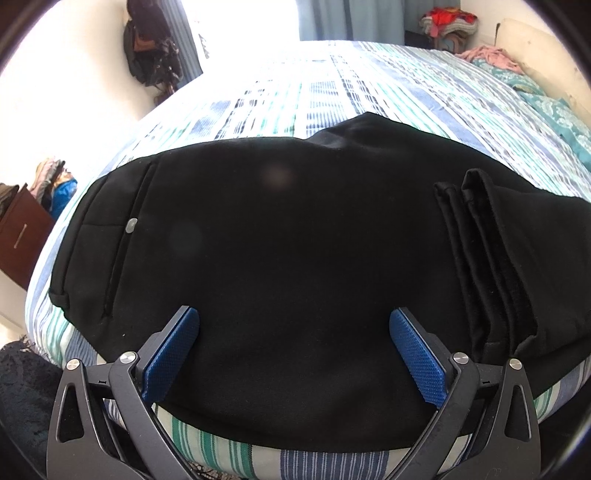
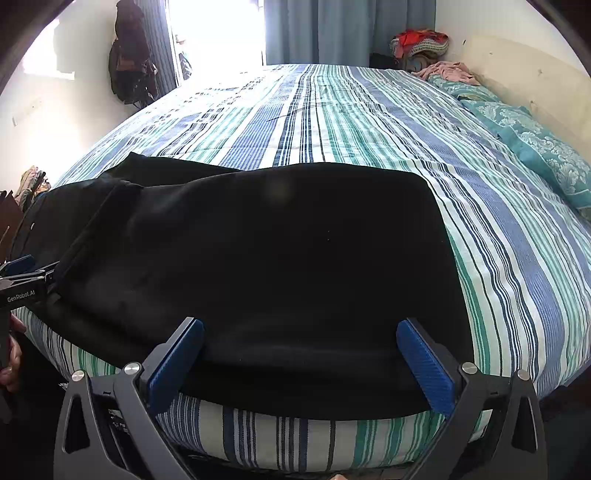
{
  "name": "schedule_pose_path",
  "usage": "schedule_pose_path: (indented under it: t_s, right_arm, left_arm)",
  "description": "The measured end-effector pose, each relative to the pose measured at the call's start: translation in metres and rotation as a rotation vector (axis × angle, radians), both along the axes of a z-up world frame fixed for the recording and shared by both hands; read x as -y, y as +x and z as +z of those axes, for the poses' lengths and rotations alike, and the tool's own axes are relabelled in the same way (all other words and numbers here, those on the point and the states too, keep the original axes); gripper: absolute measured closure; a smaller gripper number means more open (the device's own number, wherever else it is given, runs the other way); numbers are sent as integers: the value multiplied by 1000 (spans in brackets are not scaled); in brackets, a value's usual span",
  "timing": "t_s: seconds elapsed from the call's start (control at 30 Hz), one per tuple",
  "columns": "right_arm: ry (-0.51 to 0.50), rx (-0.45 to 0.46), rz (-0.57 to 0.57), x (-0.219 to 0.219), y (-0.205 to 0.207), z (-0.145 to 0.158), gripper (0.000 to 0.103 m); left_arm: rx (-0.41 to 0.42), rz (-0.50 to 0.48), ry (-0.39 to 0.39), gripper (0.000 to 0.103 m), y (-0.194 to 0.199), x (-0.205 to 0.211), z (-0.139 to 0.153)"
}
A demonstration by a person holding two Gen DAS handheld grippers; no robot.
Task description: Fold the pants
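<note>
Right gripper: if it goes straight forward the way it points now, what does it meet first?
Probably the black pants: the open right gripper points over their near edge on the striped bedspread. Its height above the fabric is unclear.

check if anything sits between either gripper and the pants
Nothing visible does. The left gripper and right gripper are both open, right over the near edge of the pants on the bed.

Window (image 1: 236, 22) daylight blown out; pants (image 1: 280, 266) underexposed black; fisheye edge warp, dark corners
</note>
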State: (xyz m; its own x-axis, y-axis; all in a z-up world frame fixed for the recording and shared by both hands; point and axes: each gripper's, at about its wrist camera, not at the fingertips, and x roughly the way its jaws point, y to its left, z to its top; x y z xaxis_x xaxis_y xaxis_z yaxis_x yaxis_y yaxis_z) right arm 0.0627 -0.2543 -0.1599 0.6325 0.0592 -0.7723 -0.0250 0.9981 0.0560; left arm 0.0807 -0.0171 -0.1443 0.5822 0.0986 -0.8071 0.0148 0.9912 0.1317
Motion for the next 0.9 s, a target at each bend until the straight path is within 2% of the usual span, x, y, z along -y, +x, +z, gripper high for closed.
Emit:
schedule_pose_path:
  t_s: [0.1, 0.27, 0.4, 0.53, 0.63, 0.7, 0.8, 0.9]
  right_arm:
    - [-2, 18, -3, 1, -1, 5, 0]
    - [6, 60, -33, 8, -4, 17, 0]
    - [12, 78, -50, 13, -6, 22, 0]
    - [4, 88, -56, 15, -5, 25, 0]
    - [2, 80, -45, 13, -3, 24, 0]
    - [-5, 80, -29, 9, -3, 24, 0]
    - [-16, 84, -8, 3, -3, 23, 0]
    - [-21, 90, 6, 0, -3, 24, 0]
  left_arm:
    - [15, -13, -9, 0, -2, -1, -1]
    - [-22, -39, -41, 1, 0, -8, 6]
    - [-6, -11, -118, 1, 2, -26, 31]
    - [66, 61, -238, 1, 17, -78, 72]
    - [68, 128, -268, 1, 44, -130, 87]
    - [28, 165, -279, 1, 63, -166, 85]
    - [-39, 190, -329, 1, 84, -210, 64]
    - [-130, 194, -402, 1, 84, -228, 35]
